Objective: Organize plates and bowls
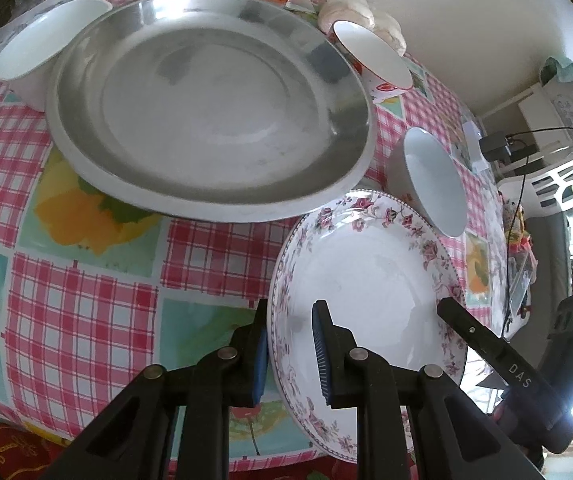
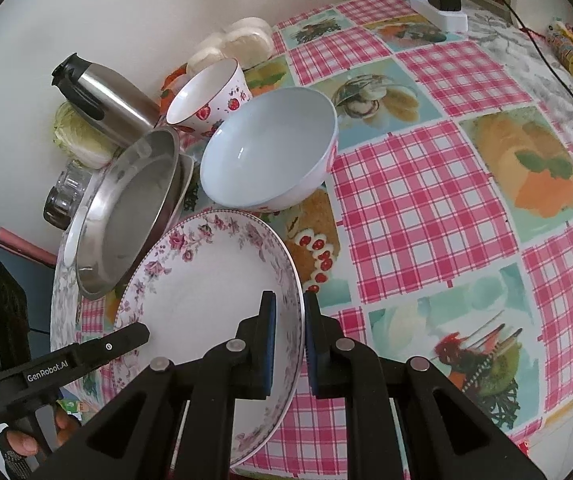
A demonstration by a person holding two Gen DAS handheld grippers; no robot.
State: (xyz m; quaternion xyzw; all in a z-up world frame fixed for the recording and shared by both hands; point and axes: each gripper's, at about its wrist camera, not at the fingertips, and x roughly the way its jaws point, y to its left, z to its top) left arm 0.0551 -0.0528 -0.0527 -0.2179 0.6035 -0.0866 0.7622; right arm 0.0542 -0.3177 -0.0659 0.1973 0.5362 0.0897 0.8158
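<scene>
Left gripper (image 1: 288,344) and right gripper (image 2: 288,340) clamped on floral plate (image 1: 366,280), opposite rims.
Risked tipping into light-blue bowl (image 2: 270,156) at 12 o'clock through uneven lifting.

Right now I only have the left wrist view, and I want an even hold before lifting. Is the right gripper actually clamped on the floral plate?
Observer: Yes. The right gripper has its jaws shut on the floral plate, with one pad inside the rim and one outside.
Operator: What is the steel thing cut off at my top edge?
Observer: It is a steel flask with a black lid, sitting behind the steel plate near the wall.
</scene>
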